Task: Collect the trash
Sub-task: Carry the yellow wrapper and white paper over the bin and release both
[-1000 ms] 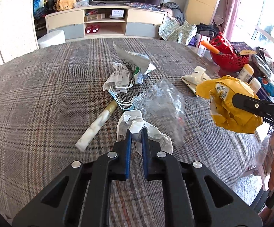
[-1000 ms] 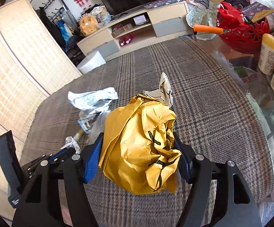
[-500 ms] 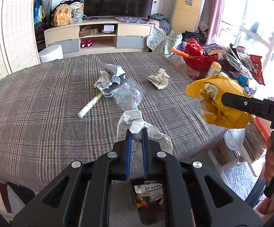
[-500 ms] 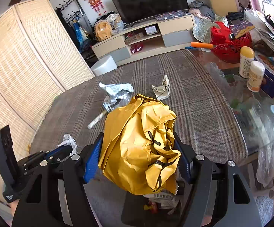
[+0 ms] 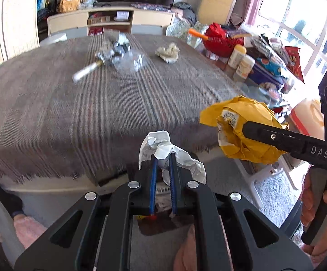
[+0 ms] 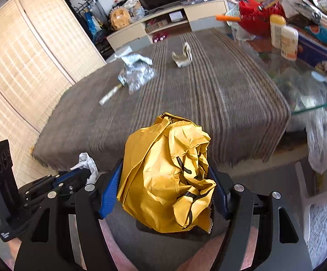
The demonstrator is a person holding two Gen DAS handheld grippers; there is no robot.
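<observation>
My left gripper (image 5: 163, 158) is shut on a crumpled white paper (image 5: 161, 149), held in front of the table's near edge. My right gripper (image 6: 164, 176) is shut on a crumpled yellow bag (image 6: 168, 171); the bag also shows in the left wrist view (image 5: 242, 126), to the right of the left gripper. The left gripper with its paper (image 6: 86, 162) shows low left in the right wrist view. More trash lies far back on the plaid tablecloth (image 5: 73, 113): a clear plastic and foil heap (image 5: 122, 54), a white stick (image 5: 86, 72) and a cream paper wad (image 5: 168, 52).
A bin holding trash (image 5: 161, 194) sits on the floor below the left gripper, mostly hidden. A red basket (image 5: 222, 38), bottles (image 5: 240, 58) and snack packs crowd the glass table at right. A white stool (image 6: 314, 194) stands at right. A folding screen (image 6: 27, 45) stands at left.
Both grippers have pulled back and down from over the table to in front of its near edge, carrying the white paper and yellow bag. The table trash now lies farther away.
</observation>
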